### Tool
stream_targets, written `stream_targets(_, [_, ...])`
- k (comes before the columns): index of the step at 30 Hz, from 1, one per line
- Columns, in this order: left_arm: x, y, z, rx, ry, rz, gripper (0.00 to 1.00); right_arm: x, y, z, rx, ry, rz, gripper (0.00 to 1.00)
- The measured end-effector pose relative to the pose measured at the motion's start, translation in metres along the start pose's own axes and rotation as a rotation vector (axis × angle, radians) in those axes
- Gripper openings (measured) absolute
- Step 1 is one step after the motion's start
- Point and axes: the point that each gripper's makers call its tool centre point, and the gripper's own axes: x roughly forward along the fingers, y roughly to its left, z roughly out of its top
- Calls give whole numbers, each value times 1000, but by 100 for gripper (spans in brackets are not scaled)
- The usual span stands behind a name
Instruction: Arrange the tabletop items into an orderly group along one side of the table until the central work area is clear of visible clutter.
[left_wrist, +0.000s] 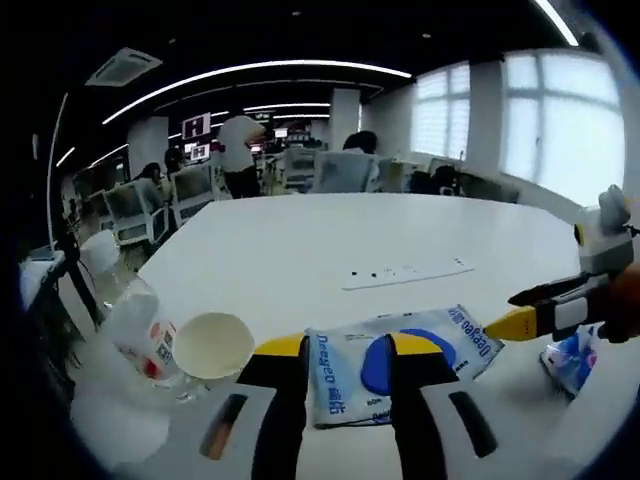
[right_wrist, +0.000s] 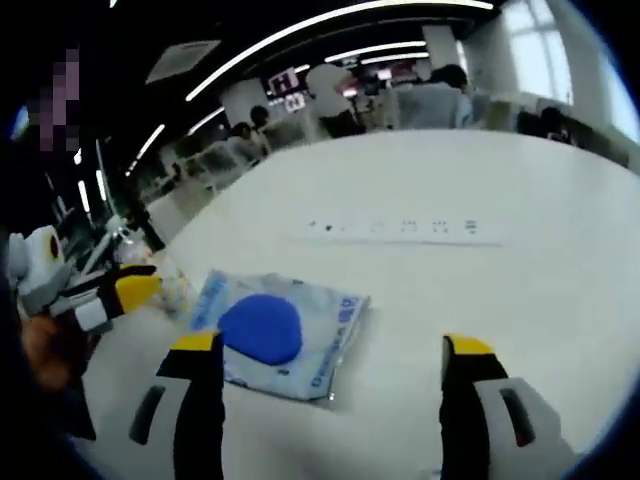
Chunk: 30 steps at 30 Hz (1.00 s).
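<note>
Wipes packet (left_wrist: 395, 365), low centre of the left view on the table (left_wrist: 330, 235), clamped between the left tongs (left_wrist: 345, 350); right tongs (right_wrist: 335, 350) spread, released; risked dragging it into the paper cup (left_wrist: 212, 345) lower left, or slipping.

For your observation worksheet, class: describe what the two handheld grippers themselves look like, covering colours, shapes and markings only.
Each gripper has two broad, pale grey jaws capped with yellow tips, and a dark oval slot sits on each jaw. This shows on the left gripper and the right gripper. Seen from the side in the left gripper view, the right gripper has black inner faces and a white-grey body.
</note>
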Motion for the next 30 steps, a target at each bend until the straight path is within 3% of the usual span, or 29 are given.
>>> stream_targets(7, [-16, 0, -6, -22, -16, -24, 45, -17, 8, -11, -33, 0, 9, 100])
stream_targets(16, [-39, -2, -7, -59, -46, -62, 61, -49, 17, -23, -89, -7, 8, 100])
stream_targets(20, [-42, -4, -16, -73, -28, -79, 66, -60, 17, -30, -83, -10, 5, 100])
stream_targets(30, [-63, -20, -27, -75, -29, -111, 74, -93, 15, -48, -75, -29, -22, 100])
